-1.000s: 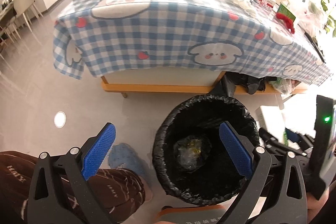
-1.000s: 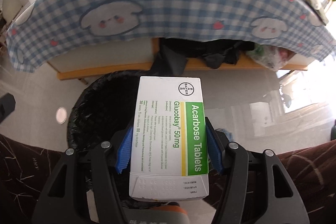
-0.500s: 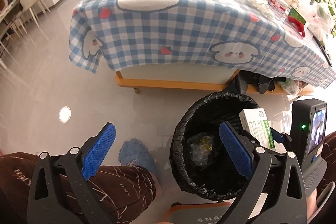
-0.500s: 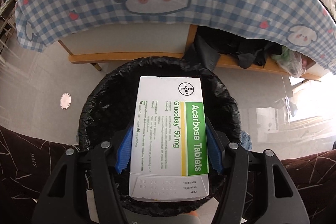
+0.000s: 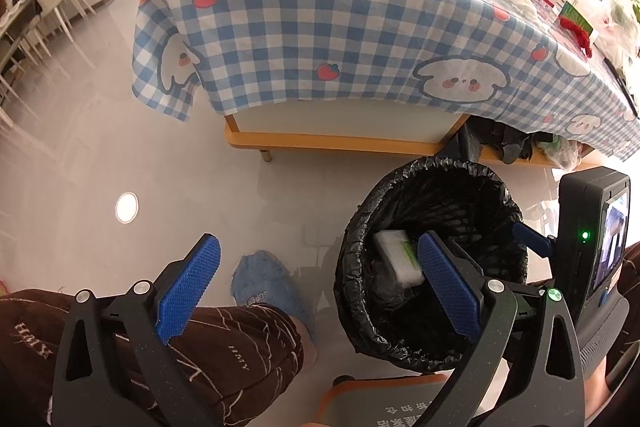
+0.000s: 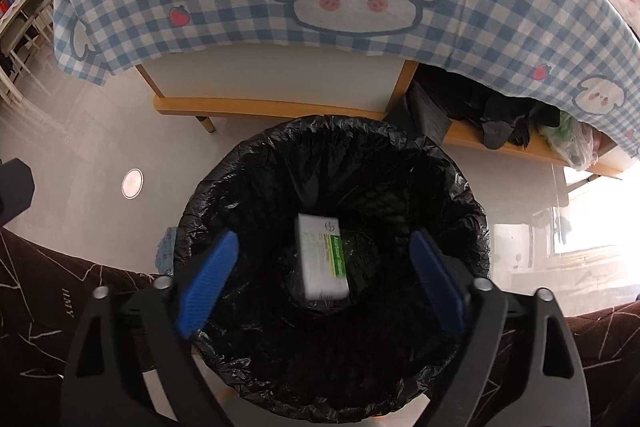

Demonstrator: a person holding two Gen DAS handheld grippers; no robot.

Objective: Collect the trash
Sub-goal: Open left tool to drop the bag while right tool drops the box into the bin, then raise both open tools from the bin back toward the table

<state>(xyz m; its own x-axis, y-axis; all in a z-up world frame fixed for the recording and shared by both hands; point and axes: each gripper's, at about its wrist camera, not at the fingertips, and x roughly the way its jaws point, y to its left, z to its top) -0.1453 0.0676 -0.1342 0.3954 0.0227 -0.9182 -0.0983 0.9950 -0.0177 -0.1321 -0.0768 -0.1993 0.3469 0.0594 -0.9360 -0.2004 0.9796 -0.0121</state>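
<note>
Trash, a white-and-green tablet box (image 6: 322, 259), lay inside the black-lined bin (image 6: 332, 147), long axis toward twelve o'clock, directly below the right gripper (image 6: 322, 279), jaws opening, empty; left gripper (image 5: 316, 287) hovered wide, empty.

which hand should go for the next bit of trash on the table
Left. Its tool is open, empty and beside the bin, nearer the table. The right tool is over the bin, jaws opening as the box drops.
</note>
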